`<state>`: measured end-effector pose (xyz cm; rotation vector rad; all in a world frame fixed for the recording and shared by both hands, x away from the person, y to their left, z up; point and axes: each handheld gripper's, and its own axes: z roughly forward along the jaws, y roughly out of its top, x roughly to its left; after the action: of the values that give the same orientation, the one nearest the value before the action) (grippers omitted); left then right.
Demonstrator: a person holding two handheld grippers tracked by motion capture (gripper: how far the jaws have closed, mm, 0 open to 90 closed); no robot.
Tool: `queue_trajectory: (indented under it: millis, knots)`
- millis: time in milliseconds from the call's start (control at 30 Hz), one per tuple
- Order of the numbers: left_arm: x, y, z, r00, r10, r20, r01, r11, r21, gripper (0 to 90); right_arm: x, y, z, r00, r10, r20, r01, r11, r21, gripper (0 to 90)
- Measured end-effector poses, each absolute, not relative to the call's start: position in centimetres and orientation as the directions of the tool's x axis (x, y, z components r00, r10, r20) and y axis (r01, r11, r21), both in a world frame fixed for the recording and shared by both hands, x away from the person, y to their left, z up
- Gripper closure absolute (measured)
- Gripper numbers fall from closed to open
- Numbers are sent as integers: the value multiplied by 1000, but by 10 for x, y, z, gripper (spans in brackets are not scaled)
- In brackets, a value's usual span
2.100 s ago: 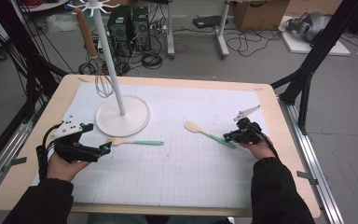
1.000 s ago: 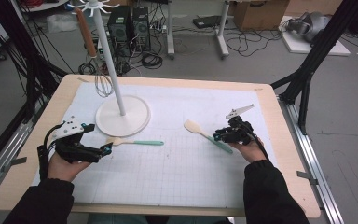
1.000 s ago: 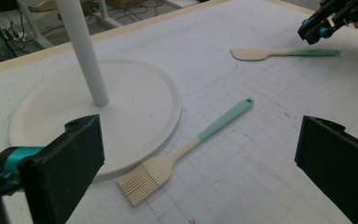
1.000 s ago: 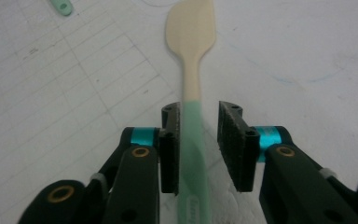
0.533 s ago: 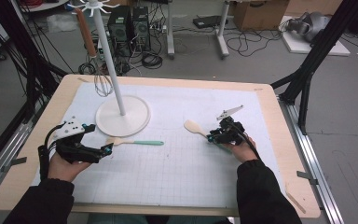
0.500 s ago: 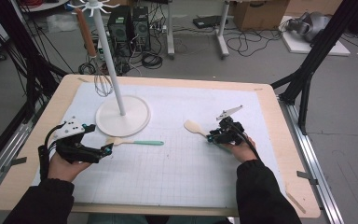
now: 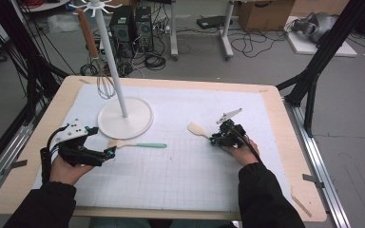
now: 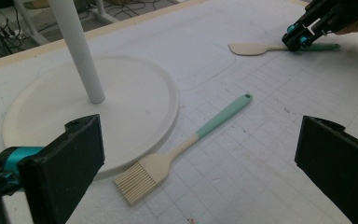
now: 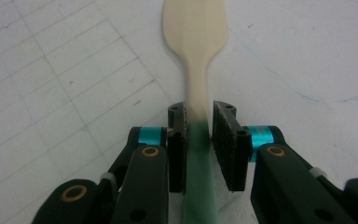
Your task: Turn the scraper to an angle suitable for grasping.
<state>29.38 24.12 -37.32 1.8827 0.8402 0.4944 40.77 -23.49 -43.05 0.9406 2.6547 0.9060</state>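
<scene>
A pastry brush [image 7: 138, 144] with pale bristles and a teal handle lies flat beside the white stand's base [image 7: 125, 118]. My left gripper [image 7: 110, 152] rests on the mat just short of the bristle end. Its jaws stand wide open in the left gripper view [image 8: 200, 135], with the brush [image 8: 186, 144] lying ahead between them, untouched. At the right, a spatula [image 7: 197, 129] with a cream blade and green handle lies on the mat. My right gripper [image 7: 214, 139] is shut on its handle, the pads [image 9: 226, 135] pressing both sides where cream meets green [image 9: 195, 28].
A tall white pole rises from the round base, with a wire whisk [image 7: 105, 85] and a brown utensil hanging from its hooks. The white grid mat [image 7: 180, 180] covers the wooden table. Black frame legs stand at both table sides.
My right gripper has slid left along the mat to the spatula's handle and taken hold of it. The left gripper and the brush have stayed put.
</scene>
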Motion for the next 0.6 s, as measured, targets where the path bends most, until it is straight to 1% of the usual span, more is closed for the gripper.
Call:
queue_trajectory:
  millis: [67,267,400,600]
  knots:
    - [294,241,-373,679,733,-25,336,-281,899,18,408,-234,-430,-786,618,25,506,619,600,780]
    - [294,241,-373,680,733,-23,337,-284,898,18,409,-235,-430,-783,620,43,520,615,593,792]
    - [294,241,-373,680,733,-21,336,-287,897,18,409,-234,-429,-790,613,24,505,628,592,800]
    - [294,241,-373,679,734,-19,335,-287,897,18,408,-233,-428,-792,609,29,507,631,587,804]
